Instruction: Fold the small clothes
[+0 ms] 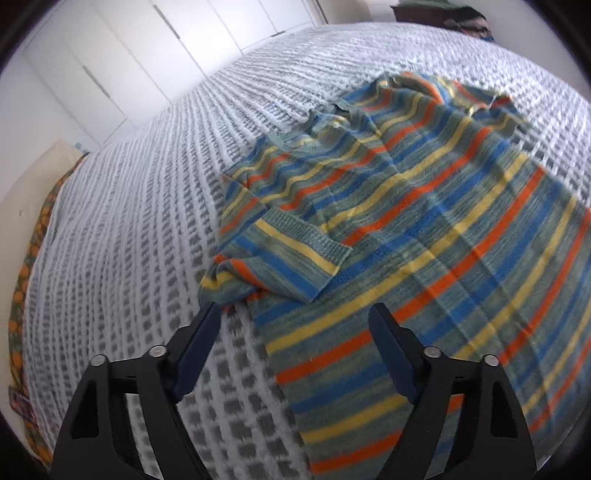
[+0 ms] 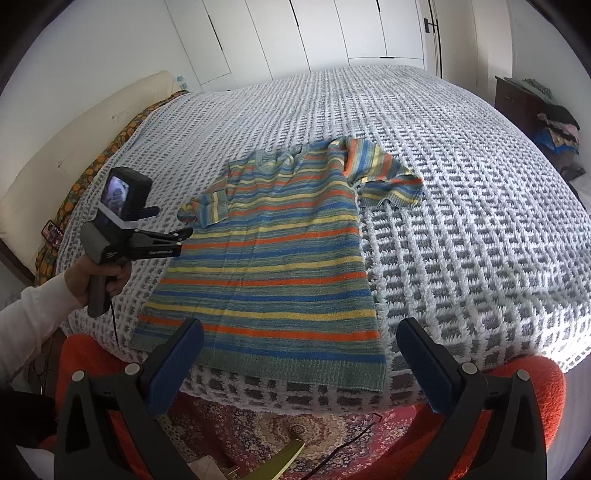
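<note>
A small striped knit sweater [image 2: 273, 251], green with orange, yellow and blue bands, lies flat on the bed, hem toward me. Its left sleeve [image 1: 273, 254] is folded in over the body; its right sleeve [image 2: 388, 177] lies spread out to the side. My left gripper [image 1: 295, 314] is open and empty, just above the sweater's left edge below the folded sleeve; it also shows in the right wrist view [image 2: 184, 232]. My right gripper [image 2: 301, 328] is open and empty, held off the bed's near edge by the hem.
A white and grey waffle-knit bedspread [image 2: 443, 206] covers the bed. A cream headboard [image 2: 74, 155] and orange patterned cloth [image 2: 107, 147] run along the left. White wardrobe doors [image 2: 332, 33] stand behind. A dark dresser with piled clothes [image 2: 554, 125] is at right. A patterned rug [image 2: 288, 432] lies below.
</note>
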Tool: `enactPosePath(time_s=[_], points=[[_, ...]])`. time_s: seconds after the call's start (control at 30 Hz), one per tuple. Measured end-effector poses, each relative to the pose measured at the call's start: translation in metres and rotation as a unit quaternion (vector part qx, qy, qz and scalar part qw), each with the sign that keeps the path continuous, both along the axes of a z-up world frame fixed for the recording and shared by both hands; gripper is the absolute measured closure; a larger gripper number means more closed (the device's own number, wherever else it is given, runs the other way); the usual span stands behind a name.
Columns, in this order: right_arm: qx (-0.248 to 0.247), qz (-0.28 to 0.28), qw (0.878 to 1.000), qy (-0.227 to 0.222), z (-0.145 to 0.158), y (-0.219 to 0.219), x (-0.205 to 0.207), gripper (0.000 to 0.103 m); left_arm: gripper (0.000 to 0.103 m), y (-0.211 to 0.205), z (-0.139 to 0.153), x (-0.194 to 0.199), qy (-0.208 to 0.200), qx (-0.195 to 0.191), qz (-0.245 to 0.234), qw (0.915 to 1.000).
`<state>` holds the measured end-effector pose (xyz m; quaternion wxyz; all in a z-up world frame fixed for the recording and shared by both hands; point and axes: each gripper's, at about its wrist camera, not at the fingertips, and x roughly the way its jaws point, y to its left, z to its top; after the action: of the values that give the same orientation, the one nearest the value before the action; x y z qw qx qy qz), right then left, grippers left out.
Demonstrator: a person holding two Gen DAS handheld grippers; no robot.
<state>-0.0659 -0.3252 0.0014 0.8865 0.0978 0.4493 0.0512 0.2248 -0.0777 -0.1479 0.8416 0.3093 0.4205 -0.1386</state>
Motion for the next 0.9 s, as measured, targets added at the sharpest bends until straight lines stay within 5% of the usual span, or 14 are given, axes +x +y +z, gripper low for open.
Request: enactPosePath(time_s=[0.17,0.2,0.23,0.27,0.33,0.4,0.47,0.53,0.6,0.63,0.7,0.83,0.9], points=[[0.014,-0.021,0.999,0.029,-0.02,-0.014,0.016,0.0,0.024,-0.023,-0.04,0.038,-0.004,0.066,-0.027,0.9974],[0.018,-0.024,0.999,0.035,-0.023,-0.016,0.02,0.0,0.04,-0.024,-0.045,0.045,0.002,0.064,-0.021,0.9977],[0.021,-0.027,0.999,0.04,-0.027,-0.017,0.023,0.0,0.093,-0.022,-0.048,0.052,0.009,0.054,-0.005,0.9985],[0.023,-0.03,0.998,0.045,-0.029,-0.018,0.026,0.0,0.092,-0.016,-0.047,0.063,0.031,0.032,0.028,0.9986],[0.028,-0.032,0.998,0.049,-0.032,-0.019,0.033,0.0,0.096,0.021,-0.019,0.079,0.033,-0.086,0.117,0.9889],[0.029,-0.032,0.998,0.046,-0.032,-0.018,0.036,0.0,0.096,0.077,0.01,0.09,0.016,-0.176,0.224,0.9585],[0.026,-0.029,0.998,0.045,-0.032,-0.015,0.039,0.0,0.094,0.149,0.028,0.089,-0.008,-0.24,0.343,0.9081],[0.029,-0.026,0.998,0.05,-0.037,-0.012,0.042,0.0,0.067,0.221,0.026,0.083,-0.018,-0.256,0.456,0.852],[0.038,-0.018,0.997,0.059,-0.042,-0.007,0.046,0.0,0.042,0.269,0.012,0.075,0.005,-0.242,0.515,0.8224],[0.041,-0.014,0.997,0.062,-0.044,-0.004,0.047,0.0,0.041,0.284,0.007,0.069,0.012,-0.236,0.526,0.8167],[0.041,-0.005,0.997,0.062,-0.044,0.003,0.049,0.0,0.038,0.302,0.001,0.058,0.018,-0.227,0.52,0.823],[0.038,0.004,0.997,0.065,-0.045,0.015,0.051,0.0,0.037,0.304,-0.022,0.064,0.063,-0.232,0.471,0.8484],[0.038,0.006,0.996,0.074,-0.047,0.02,0.054,0.0,0.042,0.293,-0.035,0.076,0.078,-0.224,0.432,0.8702]])
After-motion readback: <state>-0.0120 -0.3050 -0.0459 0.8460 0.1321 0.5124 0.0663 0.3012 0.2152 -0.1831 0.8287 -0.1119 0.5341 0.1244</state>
